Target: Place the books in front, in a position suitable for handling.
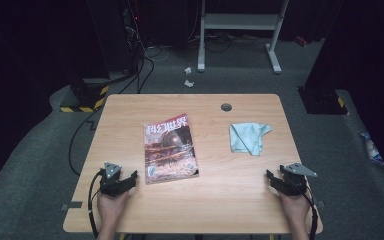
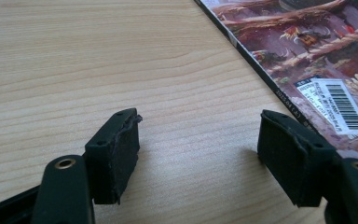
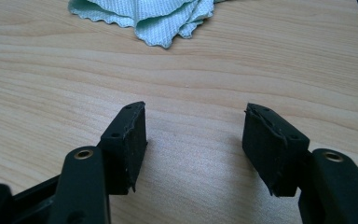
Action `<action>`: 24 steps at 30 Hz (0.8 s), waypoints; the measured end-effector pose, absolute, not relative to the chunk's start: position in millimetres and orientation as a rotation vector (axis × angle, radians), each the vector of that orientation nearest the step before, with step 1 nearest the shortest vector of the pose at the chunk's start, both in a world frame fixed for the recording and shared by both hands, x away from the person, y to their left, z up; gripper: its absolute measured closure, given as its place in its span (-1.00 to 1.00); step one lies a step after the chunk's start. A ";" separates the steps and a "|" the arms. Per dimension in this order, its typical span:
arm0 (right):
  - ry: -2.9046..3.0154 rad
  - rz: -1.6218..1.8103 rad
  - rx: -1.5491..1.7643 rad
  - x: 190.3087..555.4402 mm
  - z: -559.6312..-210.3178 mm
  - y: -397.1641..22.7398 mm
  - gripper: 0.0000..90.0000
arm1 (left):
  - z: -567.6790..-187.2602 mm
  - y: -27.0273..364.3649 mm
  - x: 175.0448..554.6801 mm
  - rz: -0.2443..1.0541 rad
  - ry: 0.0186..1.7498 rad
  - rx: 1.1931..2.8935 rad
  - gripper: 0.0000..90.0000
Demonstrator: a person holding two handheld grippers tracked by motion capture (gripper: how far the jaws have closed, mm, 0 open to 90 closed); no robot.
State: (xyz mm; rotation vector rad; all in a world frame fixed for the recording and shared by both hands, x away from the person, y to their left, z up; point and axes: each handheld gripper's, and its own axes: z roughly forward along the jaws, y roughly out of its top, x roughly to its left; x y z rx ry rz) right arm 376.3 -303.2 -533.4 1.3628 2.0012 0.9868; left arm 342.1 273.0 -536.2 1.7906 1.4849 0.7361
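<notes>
A magazine with a reddish cover lies flat near the middle of the wooden table. Its lower corner with a barcode label appears in the left gripper view as the magazine. A crumpled light-green cloth lies to the right of it, also seen as the cloth ahead of the right jaws. My left gripper rests low at the table's front left, open and empty, just left of the magazine's corner. My right gripper sits at the front right, open with bare wood between its jaws.
A round cable hole is set in the table's far edge. Beyond the table stand a white metal frame, dark equipment with cables and grey carpet. The table's edges lie close to both hands.
</notes>
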 end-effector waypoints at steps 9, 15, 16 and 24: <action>2.003 0.989 1.362 376.1 -533.3 -302.9 -0.12 | -535.0 271.0 341.0 0.730 1.470 1.813 -0.31; 2.004 0.992 1.361 375.9 -533.3 -302.8 -0.12 | -534.8 268.5 341.6 0.715 1.449 1.827 -0.33; 2.005 0.993 1.362 375.9 -533.3 -302.8 -0.12 | -534.8 267.9 341.2 0.717 1.441 1.829 -0.31; 2.005 0.991 1.351 375.6 -533.5 -302.3 -0.12 | -532.2 266.4 340.0 0.651 1.447 1.804 -0.26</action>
